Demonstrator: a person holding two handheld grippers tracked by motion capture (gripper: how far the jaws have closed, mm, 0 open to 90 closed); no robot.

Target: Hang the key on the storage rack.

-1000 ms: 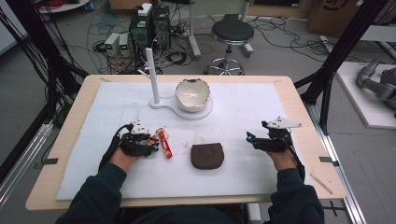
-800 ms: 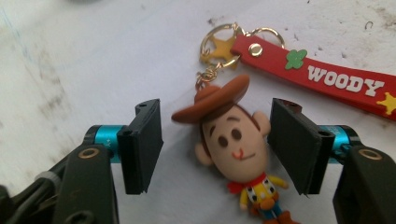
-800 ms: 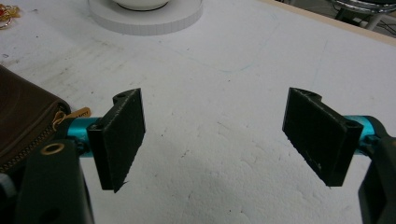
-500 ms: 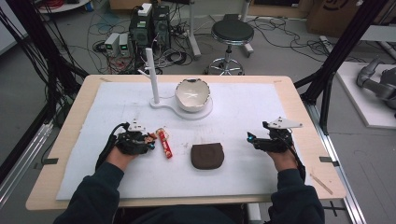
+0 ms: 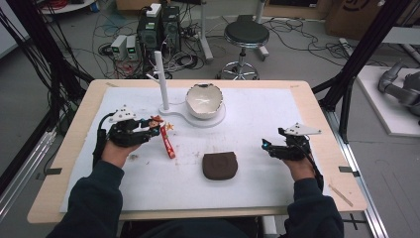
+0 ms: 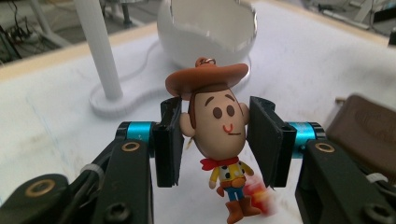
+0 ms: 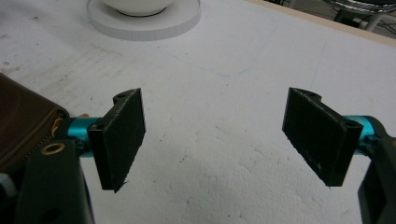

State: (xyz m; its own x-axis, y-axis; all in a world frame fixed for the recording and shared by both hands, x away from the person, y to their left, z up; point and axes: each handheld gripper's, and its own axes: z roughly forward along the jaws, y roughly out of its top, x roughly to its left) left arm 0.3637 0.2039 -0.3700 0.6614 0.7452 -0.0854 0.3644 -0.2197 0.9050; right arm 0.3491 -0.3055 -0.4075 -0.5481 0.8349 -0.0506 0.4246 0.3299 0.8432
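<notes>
The left hand-held gripper has just closed its jaws, and they now clamp the head of a cowboy figure, one pad on each side. In the high view this hand-held gripper sits at left centre of the frame with the figure at its tip, clear of the worktop. One second ago the hand was lower in the frame and the figure's red strap lay flat on the white mat just beside the jaws; now the strap trails down from the figure with its lower end towards the mat. The pick-up therefore looks complete, though the strap end may still be resting on the mat.

The right hand-held gripper is released, jaws wide apart with bare mat between them. In the high view it sits at right centre, as it did a second ago.

The brown pouch lies at lower centre, unmoved. The white stand and the cracked white shell are at upper centre, straight ahead of the figure in the left gripper view. Judged from this, carrying the figure towards the stand or shell is the likely next move
</notes>
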